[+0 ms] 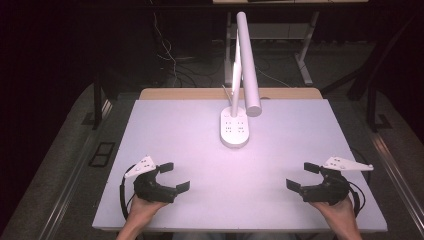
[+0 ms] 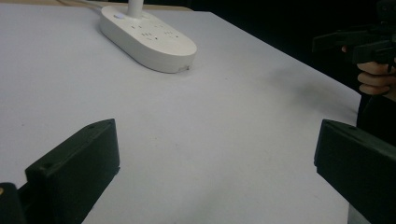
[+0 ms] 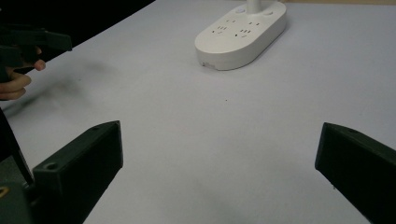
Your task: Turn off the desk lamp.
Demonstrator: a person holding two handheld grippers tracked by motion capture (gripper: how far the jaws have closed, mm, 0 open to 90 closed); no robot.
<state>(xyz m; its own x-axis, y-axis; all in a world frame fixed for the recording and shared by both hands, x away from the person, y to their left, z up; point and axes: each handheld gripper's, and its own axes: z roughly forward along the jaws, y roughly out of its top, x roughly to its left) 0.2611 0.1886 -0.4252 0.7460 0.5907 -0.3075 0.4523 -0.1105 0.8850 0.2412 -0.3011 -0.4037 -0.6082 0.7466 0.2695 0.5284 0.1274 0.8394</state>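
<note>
A white desk lamp stands on an oval base point(image 1: 235, 129) with socket holes, at the middle back of the white table point(image 1: 175, 125); its long tube head point(image 1: 248, 60) reaches toward me. The base lies ahead in the left gripper view point(image 2: 147, 37) and the right gripper view point(image 3: 240, 32). My left gripper point(image 1: 174, 176) rests near the front left edge, jaws wide apart, nothing between them. My right gripper point(image 1: 303, 176) sits near the front right edge, equally open and empty. Each faces inward, and each gripper view catches the other gripper point(image 2: 359, 42) point(image 3: 28, 44) far off.
A wooden strip point(image 1: 200, 93) runs along the table's far edge. Cables point(image 1: 170, 60) and desk legs point(image 1: 305, 60) stand on the dark floor behind. Bare white surface lies between the two grippers and the lamp base.
</note>
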